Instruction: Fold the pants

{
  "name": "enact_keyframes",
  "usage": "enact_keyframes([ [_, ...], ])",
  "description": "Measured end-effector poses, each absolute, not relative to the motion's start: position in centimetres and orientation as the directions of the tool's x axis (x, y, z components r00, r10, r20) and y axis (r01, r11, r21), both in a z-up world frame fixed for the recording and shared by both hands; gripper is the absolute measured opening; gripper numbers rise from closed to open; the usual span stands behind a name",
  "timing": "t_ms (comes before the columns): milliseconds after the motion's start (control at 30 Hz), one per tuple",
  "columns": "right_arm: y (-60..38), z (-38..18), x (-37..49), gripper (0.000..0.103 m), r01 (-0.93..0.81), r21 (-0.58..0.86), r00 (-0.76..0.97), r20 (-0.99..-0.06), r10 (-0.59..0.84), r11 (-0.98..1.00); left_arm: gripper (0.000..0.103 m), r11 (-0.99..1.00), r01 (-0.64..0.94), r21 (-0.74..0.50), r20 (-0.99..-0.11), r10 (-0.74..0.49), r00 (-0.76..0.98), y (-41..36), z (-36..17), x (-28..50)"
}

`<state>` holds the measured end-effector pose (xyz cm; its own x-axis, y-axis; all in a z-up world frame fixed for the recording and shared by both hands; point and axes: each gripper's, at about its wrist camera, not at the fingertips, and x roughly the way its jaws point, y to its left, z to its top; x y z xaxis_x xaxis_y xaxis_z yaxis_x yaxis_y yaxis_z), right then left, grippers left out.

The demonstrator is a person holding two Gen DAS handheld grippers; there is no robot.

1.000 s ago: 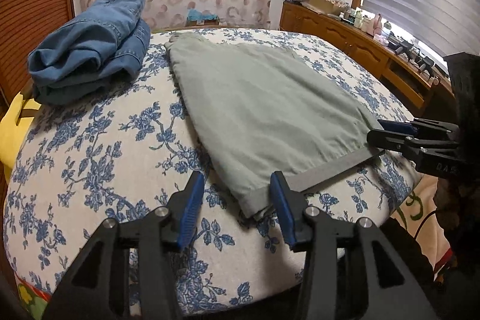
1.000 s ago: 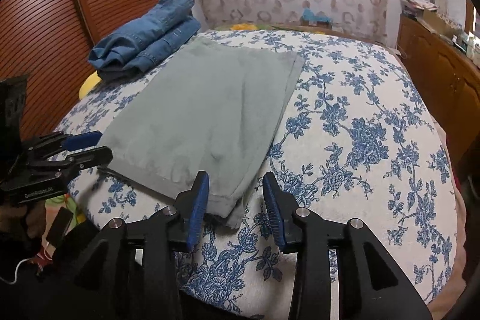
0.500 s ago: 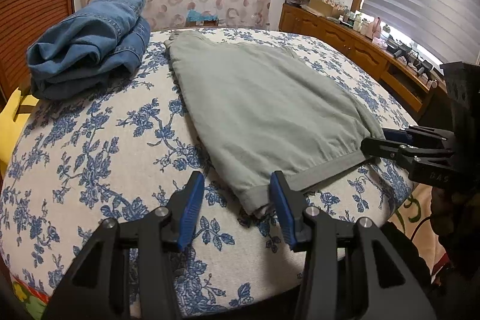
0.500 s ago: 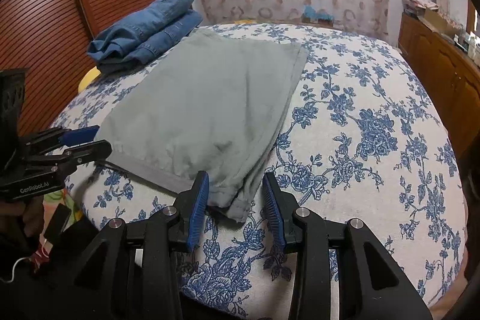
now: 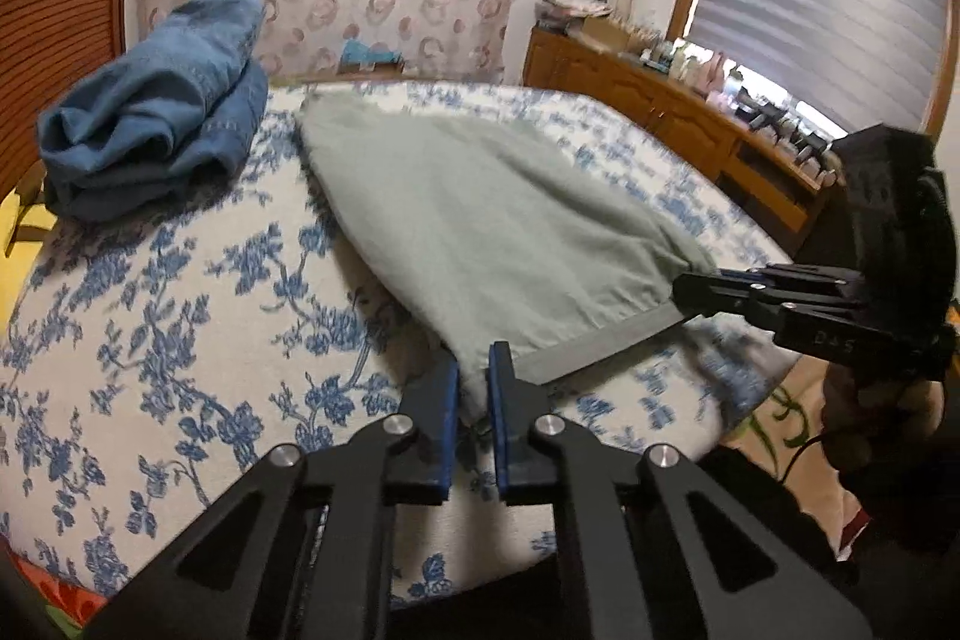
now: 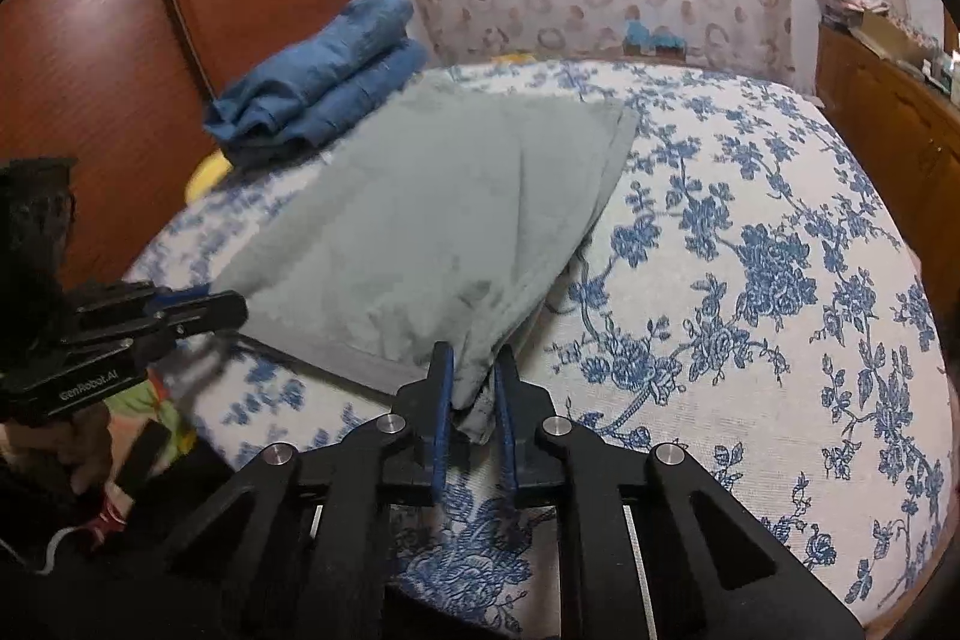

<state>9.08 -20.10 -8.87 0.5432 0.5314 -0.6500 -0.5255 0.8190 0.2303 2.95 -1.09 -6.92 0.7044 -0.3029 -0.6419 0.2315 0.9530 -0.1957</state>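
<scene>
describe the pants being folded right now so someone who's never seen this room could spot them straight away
On the bed with the blue-flowered cover, beside the wooden headboard side, two garments lie: blue jeans in a bundle, and grey-green pants spread flat. The grey-green pants are the ones, their near hem corners pinched by the left gripper and right gripper.

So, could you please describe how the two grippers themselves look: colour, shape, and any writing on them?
Both are matte black. The left gripper and the right gripper each have two flat fingers lined with blue pads, carried on angular linkage arms with triangular cut-outs and silver round pivot screws. White "GenRobot.AI" lettering shows on the left one's side in the right wrist view. A thin white cable hangs below it.
</scene>
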Motion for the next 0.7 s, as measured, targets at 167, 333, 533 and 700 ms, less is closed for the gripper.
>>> enact_keyframes([
  [167,-20.8,-7.1,8.5,0.009,-0.54,0.259,0.552,-0.609,0.569,0.801,0.006,0.946,0.258,-0.198,-0.596,-0.325,0.734,-1.1,-4.6,2.1],
  [333,-21.2,-5.4,7.6,0.008,-0.554,0.254,0.567,-0.582,0.583,0.793,0.006,0.941,0.286,-0.181,-0.564,-0.337,0.754,-1.3,-2.7,1.3],
  [533,-21.3,-3.7,6.8,0.008,-0.563,0.229,0.584,-0.57,0.578,0.794,0.006,0.939,0.302,-0.165,-0.541,-0.342,0.768,-1.3,-1.1,0.9],
  [700,-21.4,-2.5,6.0,0.008,-0.577,0.217,0.593,-0.551,0.587,0.787,0.006,0.941,0.304,-0.152,-0.515,-0.338,0.788,-1.3,0.4,0.2],
])
